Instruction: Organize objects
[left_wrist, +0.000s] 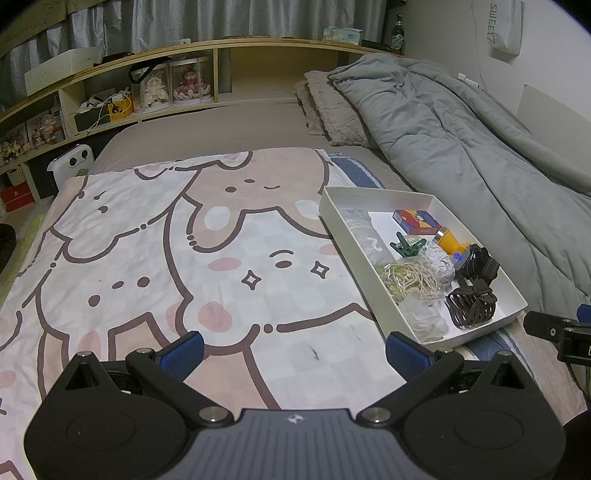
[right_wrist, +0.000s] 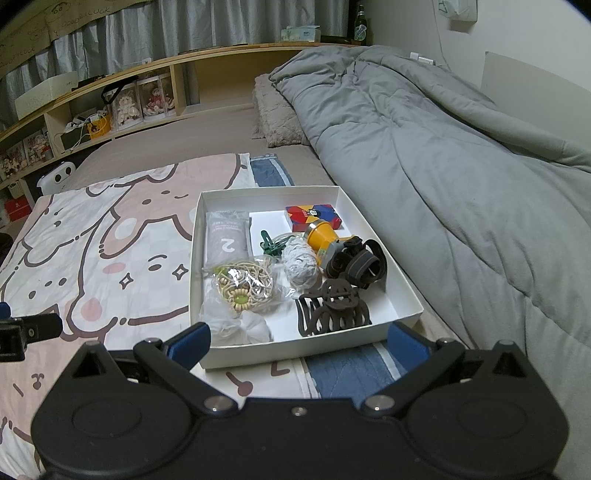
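A white box (right_wrist: 410, 288) (left_wrist: 332, 225) sits on the cartoon blanket (left_wrist: 184, 258) on the bed. It holds a brown hair claw (right_wrist: 332, 306) (left_wrist: 471, 304), a yellow headlamp (right_wrist: 321, 236), a colourful card box (right_wrist: 314, 217), a grey pouch (right_wrist: 225, 240), a green clip (right_wrist: 271, 245), a bagged bead necklace (right_wrist: 240, 284), white lace (right_wrist: 301, 264) and white tulle (right_wrist: 243, 326). My left gripper (left_wrist: 295, 350) is open and empty over the blanket, left of the box. My right gripper (right_wrist: 299, 341) is open and empty at the box's near edge.
A grey duvet (right_wrist: 461, 166) lies along the right side of the bed by the wall. A fuzzy pillow (right_wrist: 273, 114) lies at the head. A wooden shelf (left_wrist: 129, 85) with dolls and boxes runs behind the bed. A white heater (left_wrist: 72, 166) stands left.
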